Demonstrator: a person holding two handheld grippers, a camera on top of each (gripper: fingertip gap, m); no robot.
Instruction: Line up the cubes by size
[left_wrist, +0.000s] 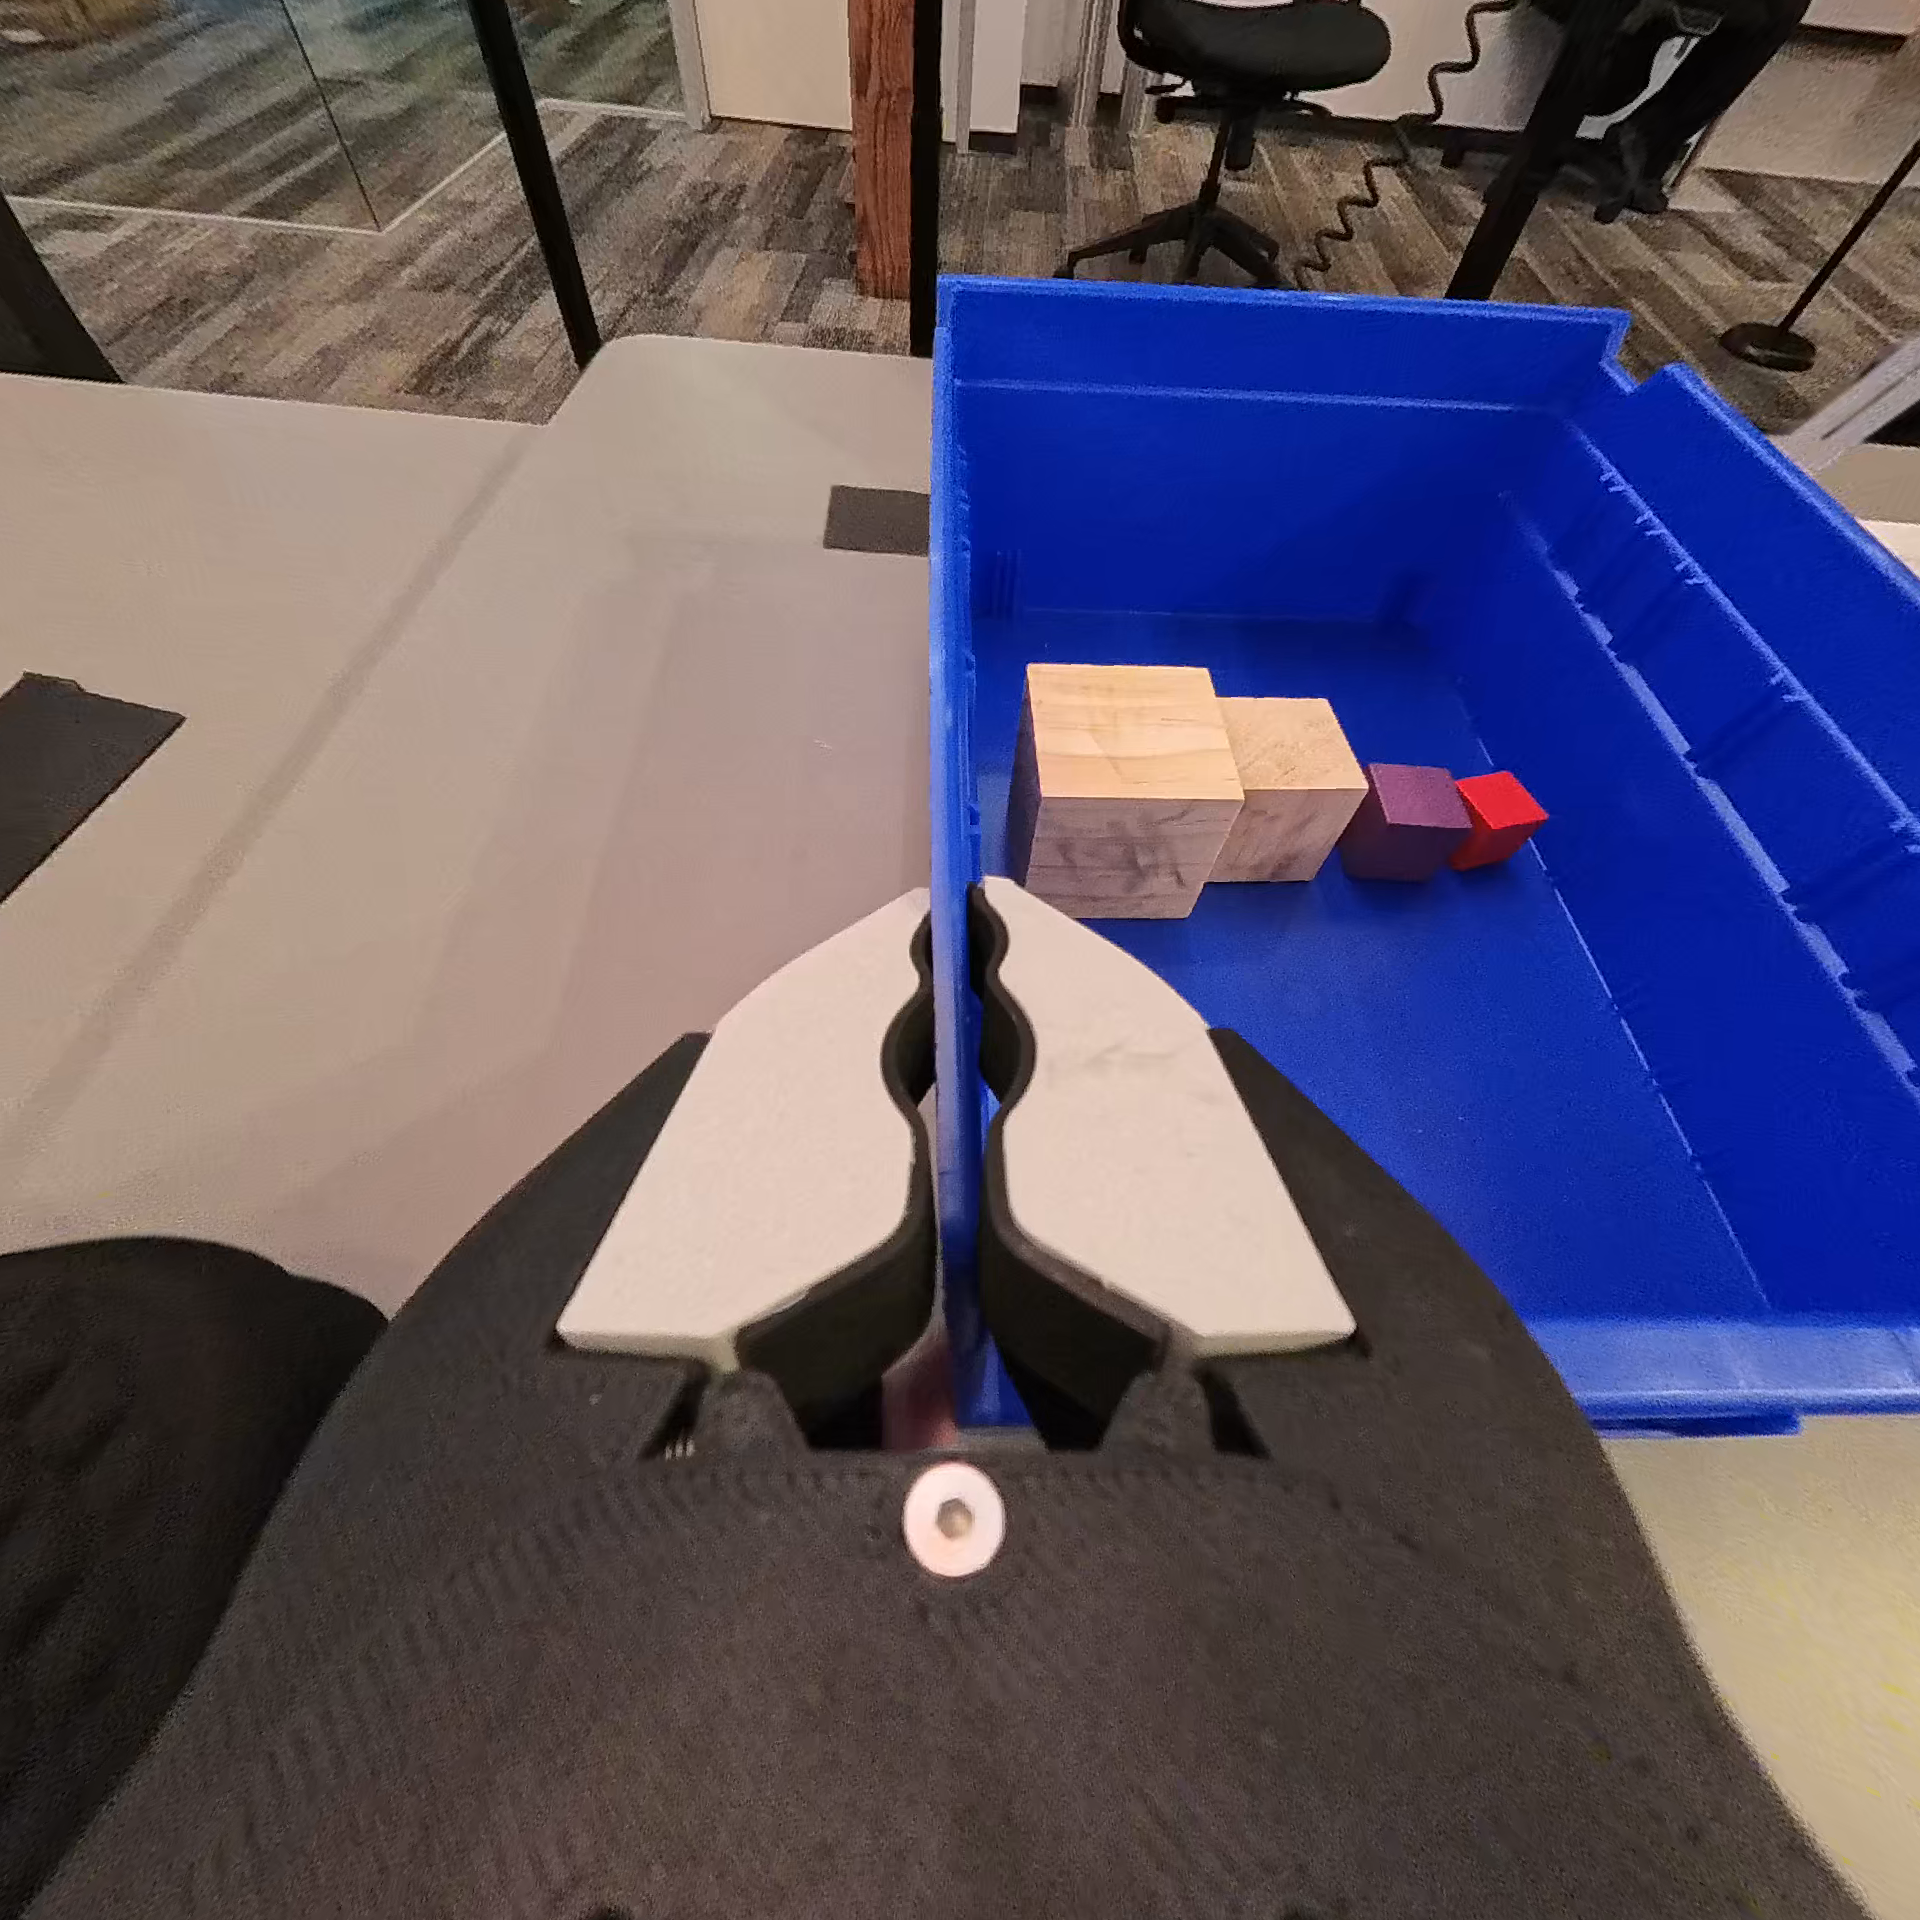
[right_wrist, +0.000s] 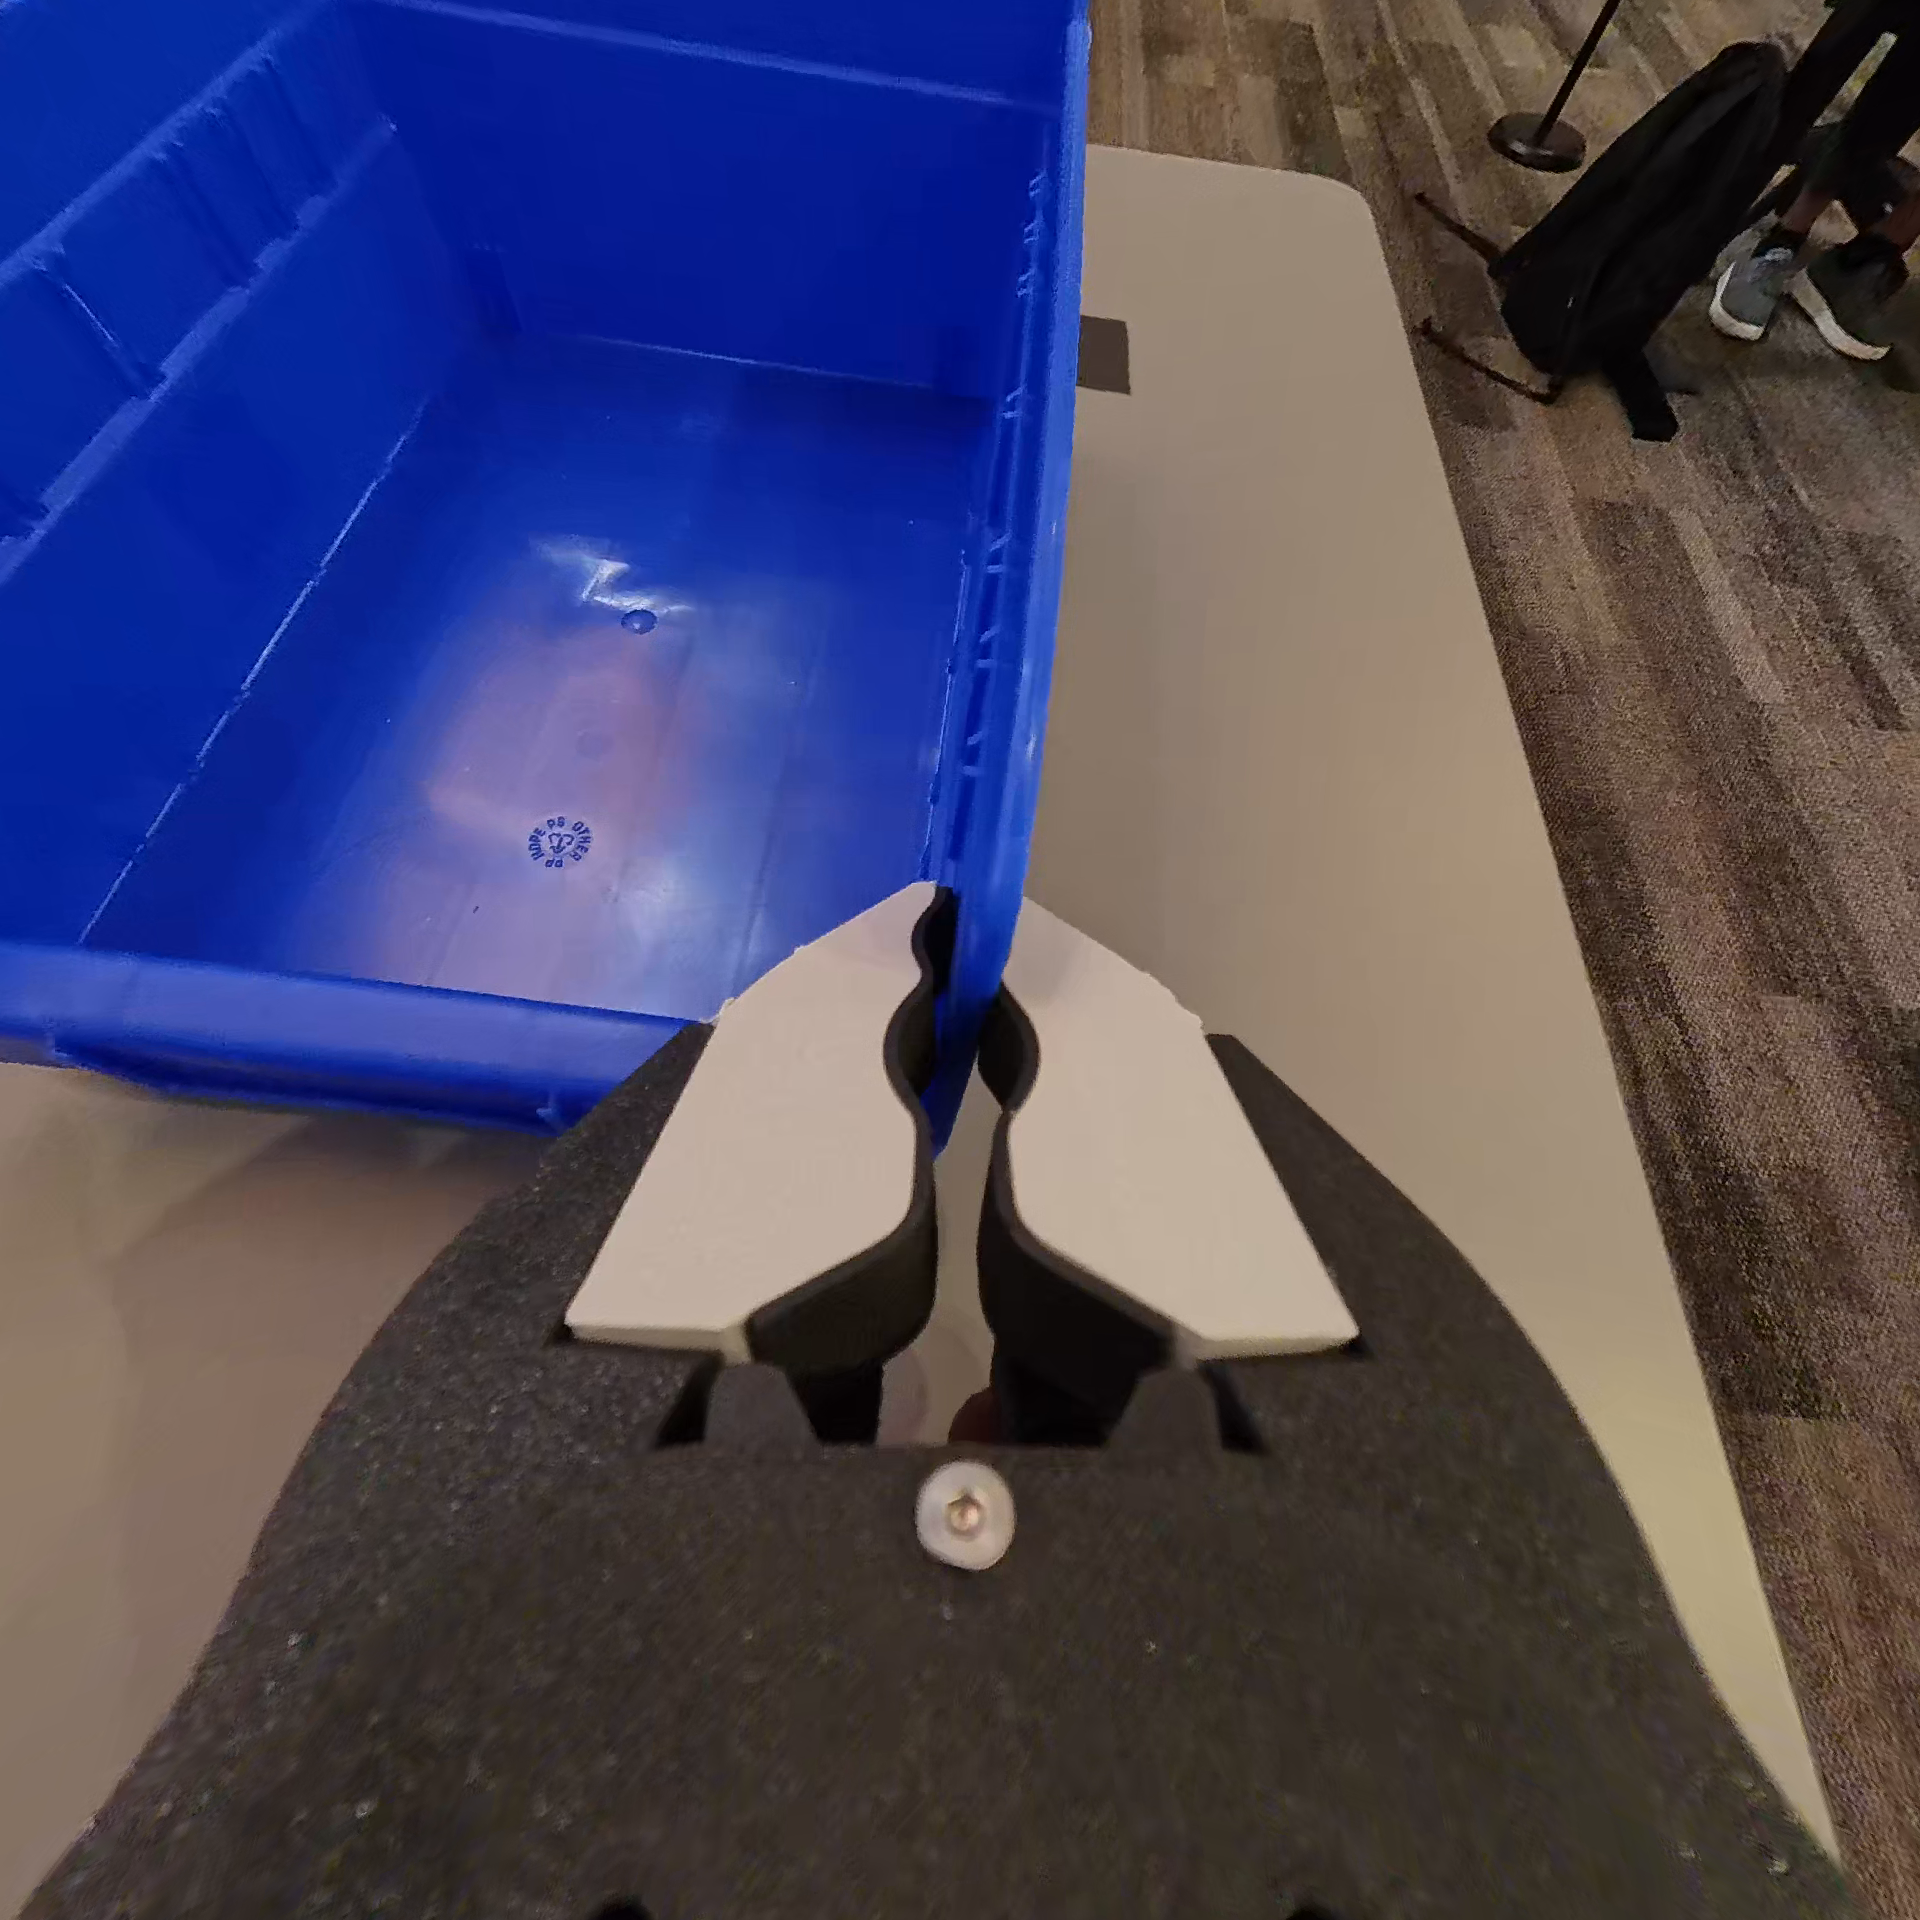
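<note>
In the left wrist view, a row of cubes stands on the floor of a blue bin (left_wrist: 1351, 1091): a large wooden cube (left_wrist: 1127, 790), a smaller wooden cube (left_wrist: 1288, 790), a purple cube (left_wrist: 1408, 821) and a small red cube (left_wrist: 1496, 816), touching side by side. My left gripper (left_wrist: 951, 914) is shut on the bin's left wall (left_wrist: 948, 727), one finger inside and one outside. In the right wrist view, my right gripper (right_wrist: 971, 925) is shut on the bin's right wall (right_wrist: 1013, 623) near its front corner. No cubes show in the right wrist view.
The bin rests on a light grey table (left_wrist: 468, 779) with black patches (left_wrist: 73, 758). An office chair (left_wrist: 1247, 104) and a wooden post (left_wrist: 883, 135) stand beyond the table. A person's feet and a black bag (right_wrist: 1642, 239) are on the carpet at right. Left tips to right tips: about 85 cm.
</note>
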